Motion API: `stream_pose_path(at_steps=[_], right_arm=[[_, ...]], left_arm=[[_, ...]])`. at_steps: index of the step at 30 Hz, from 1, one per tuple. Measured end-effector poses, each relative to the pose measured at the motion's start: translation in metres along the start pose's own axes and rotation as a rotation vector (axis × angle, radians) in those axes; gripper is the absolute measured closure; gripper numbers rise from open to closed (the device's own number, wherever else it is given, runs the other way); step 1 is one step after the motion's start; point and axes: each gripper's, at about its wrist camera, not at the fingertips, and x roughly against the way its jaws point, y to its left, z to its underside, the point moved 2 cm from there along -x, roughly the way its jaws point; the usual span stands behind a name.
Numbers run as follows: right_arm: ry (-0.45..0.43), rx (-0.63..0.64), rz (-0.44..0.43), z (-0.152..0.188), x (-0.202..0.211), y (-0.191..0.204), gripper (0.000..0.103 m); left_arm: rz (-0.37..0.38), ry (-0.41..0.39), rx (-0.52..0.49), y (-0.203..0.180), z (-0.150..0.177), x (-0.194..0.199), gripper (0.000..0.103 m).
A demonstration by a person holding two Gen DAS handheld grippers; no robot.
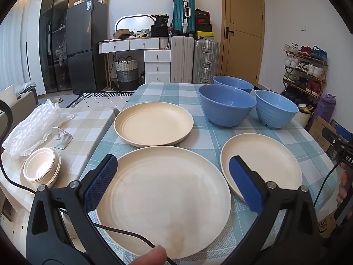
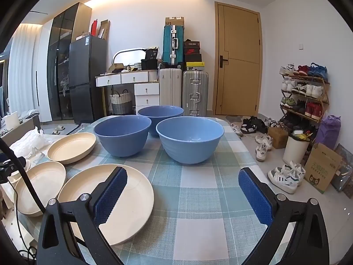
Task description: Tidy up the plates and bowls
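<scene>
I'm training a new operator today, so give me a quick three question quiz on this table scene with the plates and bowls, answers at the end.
1. True or false: the left gripper is shut on a plate.
2. How many blue bowls stand on the tablecloth?
3. Multiple choice: the plates are A) stacked together, B) lying apart, C) inside the bowls.

Key:
1. False. Both the left gripper and the right gripper are open and hold nothing.
2. Three: the left bowl, the far bowl and the right bowl.
3. B. The near plate, the right plate and the far plate lie singly.
</scene>
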Motion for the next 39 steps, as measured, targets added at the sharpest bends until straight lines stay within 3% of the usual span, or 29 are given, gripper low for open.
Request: stream_pose_path(at_steps=[39], right_arm=[[-0.013, 0.005, 0.013, -0.0071, 0.0086, -0.0018, 0.000]], left_arm=[[0.003, 0.011, 0.005, 0.0028, 0.0014, -0.0032, 0.002]])
